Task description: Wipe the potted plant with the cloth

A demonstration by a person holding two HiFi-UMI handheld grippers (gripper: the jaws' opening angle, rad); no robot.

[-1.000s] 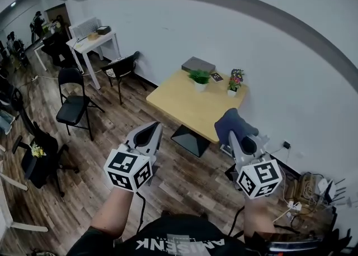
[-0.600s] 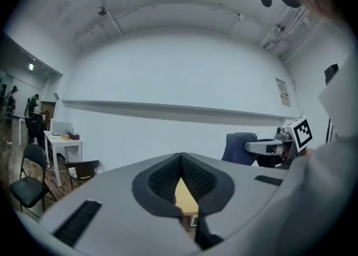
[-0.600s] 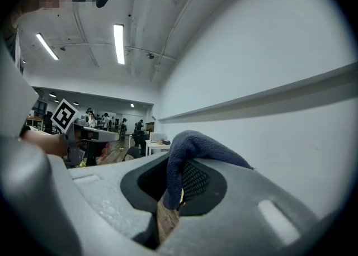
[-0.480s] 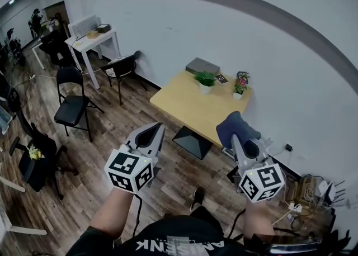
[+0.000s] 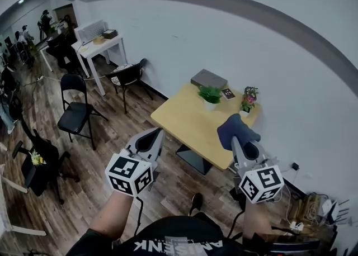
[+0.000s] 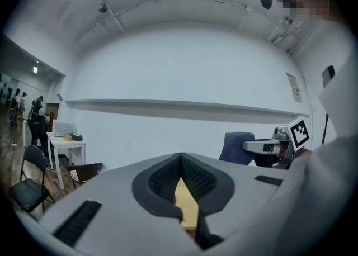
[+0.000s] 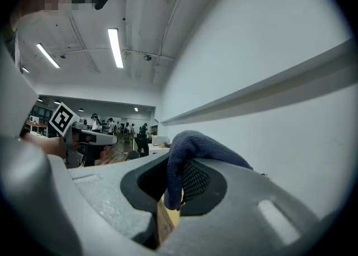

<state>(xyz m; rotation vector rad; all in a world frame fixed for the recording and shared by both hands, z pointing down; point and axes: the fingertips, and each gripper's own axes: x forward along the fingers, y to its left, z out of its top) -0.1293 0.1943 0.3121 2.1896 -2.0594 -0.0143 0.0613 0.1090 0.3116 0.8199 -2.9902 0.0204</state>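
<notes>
Blue cloth [image 5: 235, 128] stays pinched in right gripper [image 7: 177, 182], left gripper [image 6: 180, 157] closed empty, table [image 5: 182, 119] nearer.

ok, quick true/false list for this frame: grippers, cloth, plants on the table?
1. The right gripper is shut on the dark blue knitted cloth. True.
2. The left gripper holds a white pot. False: its jaws are together on nothing.
3. A green leafy potted plant and a flowering potted plant stand on the light wooden table. True.
4. The cloth is touching the green leafy potted plant. False: it is held in the air, apart from both plants.
</notes>
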